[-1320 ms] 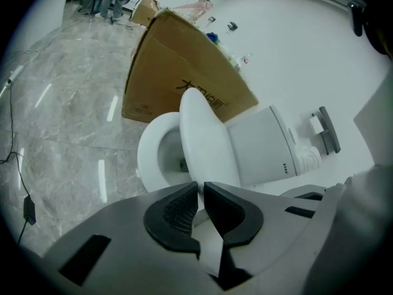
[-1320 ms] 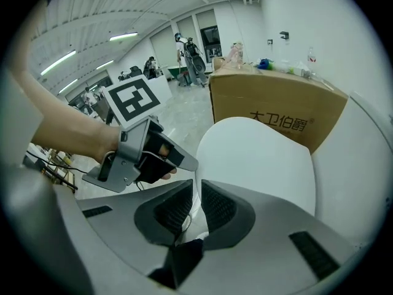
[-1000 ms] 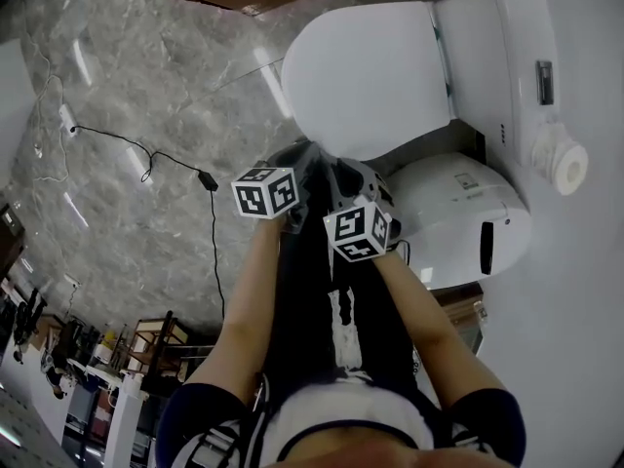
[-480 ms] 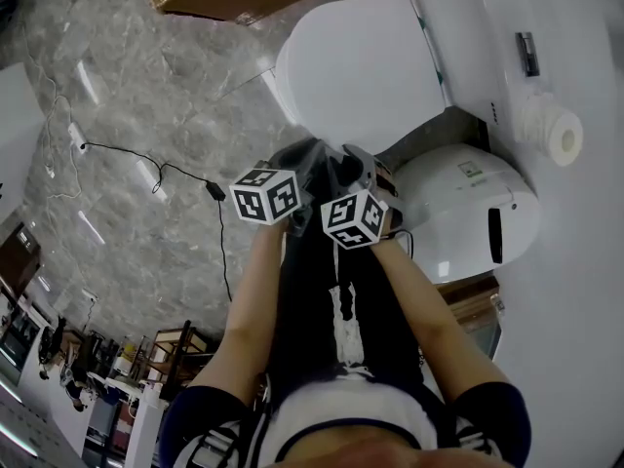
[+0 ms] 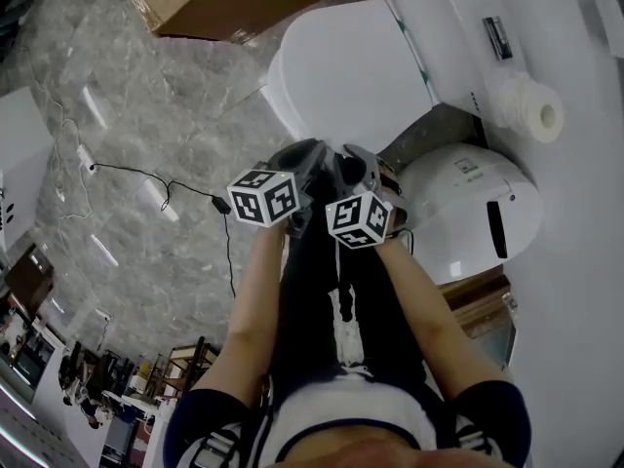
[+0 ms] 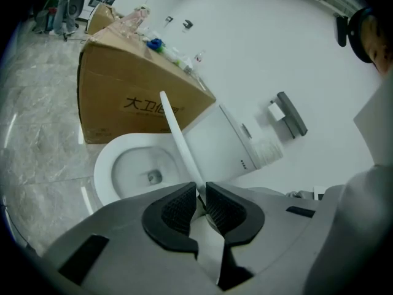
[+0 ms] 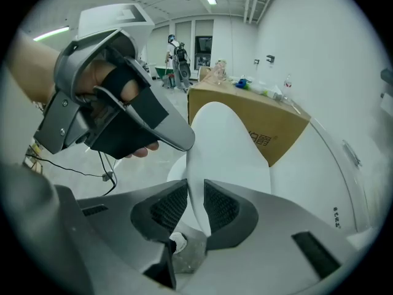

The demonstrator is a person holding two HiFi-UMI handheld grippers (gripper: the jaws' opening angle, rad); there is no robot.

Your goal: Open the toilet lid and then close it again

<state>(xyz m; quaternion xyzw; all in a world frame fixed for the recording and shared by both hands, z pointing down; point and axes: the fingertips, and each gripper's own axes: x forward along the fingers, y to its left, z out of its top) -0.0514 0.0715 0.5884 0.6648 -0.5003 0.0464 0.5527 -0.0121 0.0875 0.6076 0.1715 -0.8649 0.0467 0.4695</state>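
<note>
1. The toilet lid (image 6: 179, 141) stood partly raised, tilted up off the bowl (image 6: 120, 165), with its back end toward the tank (image 5: 453, 22).
2. The left gripper (image 6: 201, 187) had the lid's front edge between its fingers (image 6: 178, 209). They had just been easing apart, but the pads lay against the thin edge.
3. The right gripper (image 7: 196, 188) pinched the same edge just beside it, its fingers nearly together with the lid pressed between them.
4. The uncovered bowl showed its drain hole (image 6: 153, 177) at the bottom.
5. A cardboard box (image 6: 132, 106) stood on the floor (image 5: 146, 115) just beside the toilet, with small bottles (image 6: 156, 43) and clear wrapping on top.
6. A paper roll (image 5: 531, 113) sat by the tank. A white bin (image 5: 458, 213) with a dark slot stood near the toilet, its contents hidden.
</note>
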